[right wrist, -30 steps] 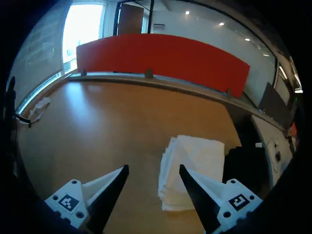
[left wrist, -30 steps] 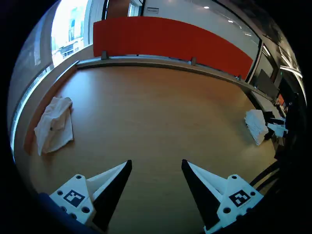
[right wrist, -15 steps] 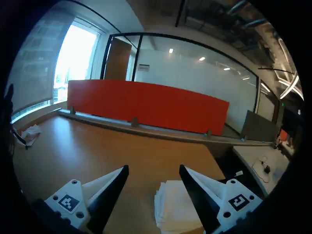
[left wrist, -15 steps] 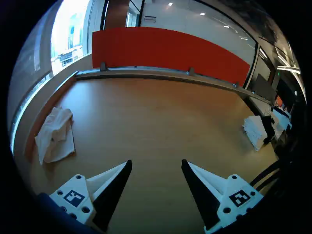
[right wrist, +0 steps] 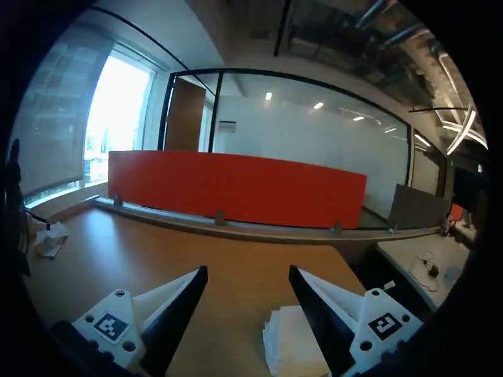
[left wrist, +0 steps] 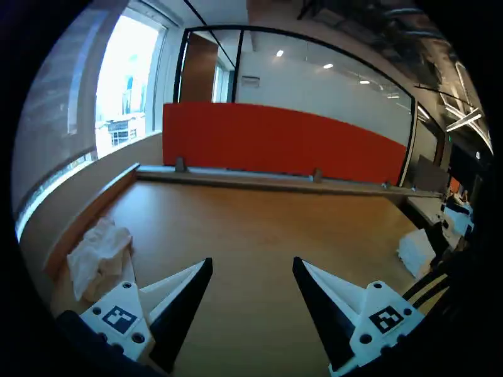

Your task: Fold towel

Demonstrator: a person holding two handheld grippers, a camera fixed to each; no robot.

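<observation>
Both views have tilted up since a second ago: more wall and ceiling, less bench top. Left gripper [left wrist: 251, 260] gapes wide and holds nothing; right gripper [right wrist: 247, 269] is the same.

Bench [left wrist: 264, 226] is smooth orange-brown wood with a slight sheen. A broad open stretch runs between the two cloth piles.

Crumpled towel [left wrist: 97, 254], white, soft and rumpled, lies at the left side beside a raised wooden ledge [left wrist: 88, 213] under the window [left wrist: 129, 94], and also shows far left in the right gripper view [right wrist: 49, 239]. Folded stack [right wrist: 292, 342], white, square and neatly layered, sits near the right bench edge [left wrist: 416, 251].

Red partition [left wrist: 283, 141], flat and matte, lines the far edge on a grey rail. A glass wall [right wrist: 302, 144] stands behind it.
</observation>
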